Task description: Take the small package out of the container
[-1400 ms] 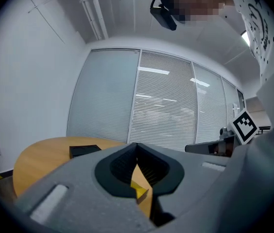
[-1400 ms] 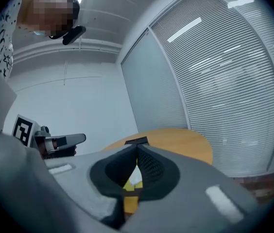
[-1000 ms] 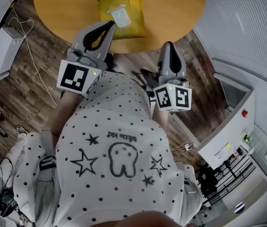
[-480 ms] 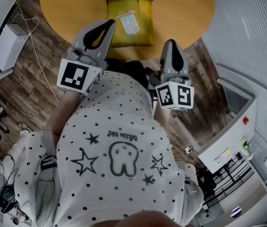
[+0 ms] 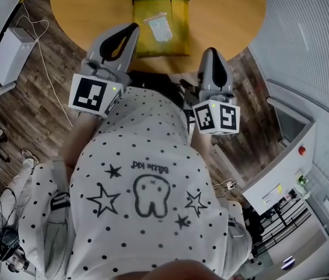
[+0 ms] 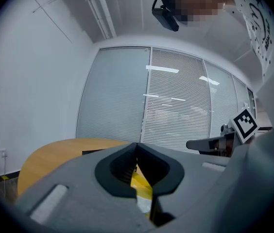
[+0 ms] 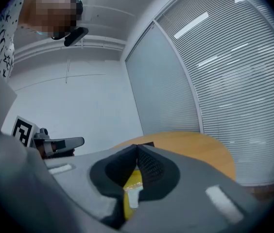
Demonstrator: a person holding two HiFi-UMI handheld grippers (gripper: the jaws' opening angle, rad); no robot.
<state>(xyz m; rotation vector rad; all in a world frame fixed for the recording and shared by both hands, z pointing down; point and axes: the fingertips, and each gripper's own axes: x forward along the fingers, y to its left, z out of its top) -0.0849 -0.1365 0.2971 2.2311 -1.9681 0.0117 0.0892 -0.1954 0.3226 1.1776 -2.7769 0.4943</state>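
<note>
Small package (image 5: 158, 28) lies ahead between left claw (image 5: 132, 29) and right claw (image 5: 209, 52), both pressed together.

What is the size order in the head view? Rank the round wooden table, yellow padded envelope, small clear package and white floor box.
1. Round wooden table
2. Yellow padded envelope
3. White floor box; it sits lower, farther from the camera, so its true rank is unsure
4. Small clear package
</note>
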